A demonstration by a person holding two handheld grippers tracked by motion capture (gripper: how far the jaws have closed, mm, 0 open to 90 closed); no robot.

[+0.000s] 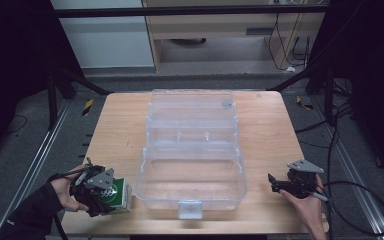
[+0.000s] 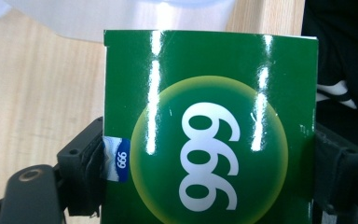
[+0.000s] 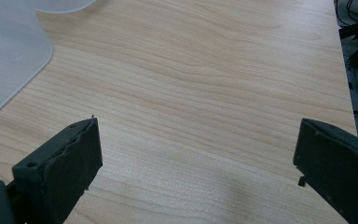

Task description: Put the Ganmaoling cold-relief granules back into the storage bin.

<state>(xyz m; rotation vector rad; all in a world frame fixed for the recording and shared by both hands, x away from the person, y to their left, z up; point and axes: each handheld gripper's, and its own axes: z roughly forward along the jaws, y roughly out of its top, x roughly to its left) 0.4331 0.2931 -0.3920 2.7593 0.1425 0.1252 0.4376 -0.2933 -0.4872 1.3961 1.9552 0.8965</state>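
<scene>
A green box [image 1: 117, 196] printed with "999" stands near the table's front left corner, just left of the clear plastic case [image 1: 192, 150]. My left gripper [image 1: 105, 194] is shut on it; in the left gripper view the green box [image 2: 209, 126] sits between both black jaws, its sides pressed by them. The case lies open in the middle of the table, lid folded back, base compartment toward the front. My right gripper [image 1: 275, 183] rests at the front right, jaws wide apart over bare wood, and the right gripper [image 3: 196, 168] holds nothing.
The wooden table [image 1: 115, 130] has bare room on both sides of the case. A case corner [image 3: 9, 51] shows at the left of the right gripper view. Cables [image 1: 360, 200] trail off the table's right edge. Dark frame rails flank the table.
</scene>
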